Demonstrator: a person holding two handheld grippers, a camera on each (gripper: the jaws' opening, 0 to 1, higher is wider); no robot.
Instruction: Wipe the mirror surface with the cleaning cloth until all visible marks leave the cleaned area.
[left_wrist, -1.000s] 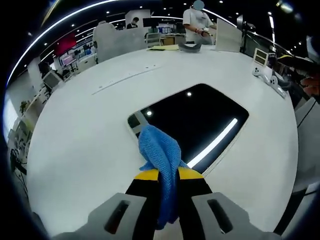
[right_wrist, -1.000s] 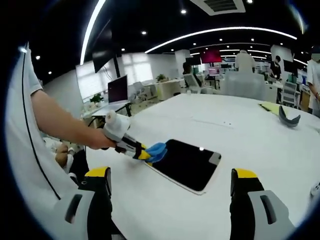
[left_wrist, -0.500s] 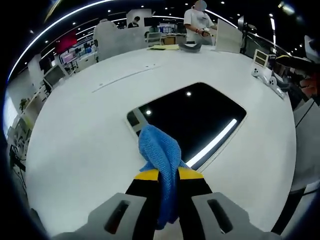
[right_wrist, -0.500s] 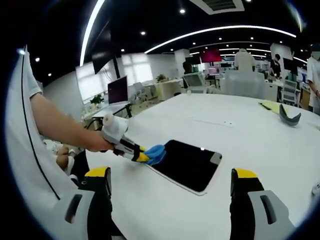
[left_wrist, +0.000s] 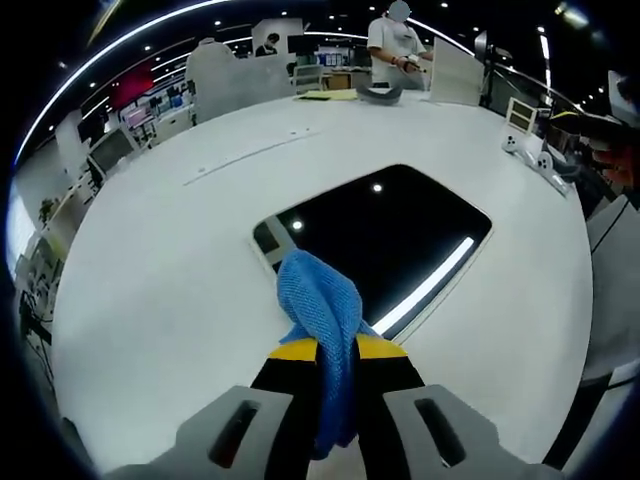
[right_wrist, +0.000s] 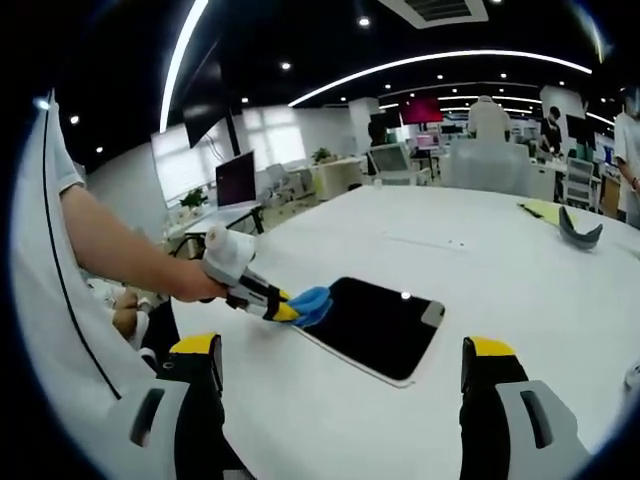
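In the left gripper view, the left gripper (left_wrist: 335, 350) pinched the blue cleaning cloth (left_wrist: 322, 300) at the mirror's (left_wrist: 400, 235) near corner on the white counter (left_wrist: 170, 260); wiping looked barely begun (marks too small to judge). In the right gripper view, the right gripper (right_wrist: 340, 375) hovered with fingers (right_wrist: 200, 365) spread, and no containers appeared.

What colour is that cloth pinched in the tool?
Blue. The cloth shows best in the left gripper view, held by the left hand-held gripper.
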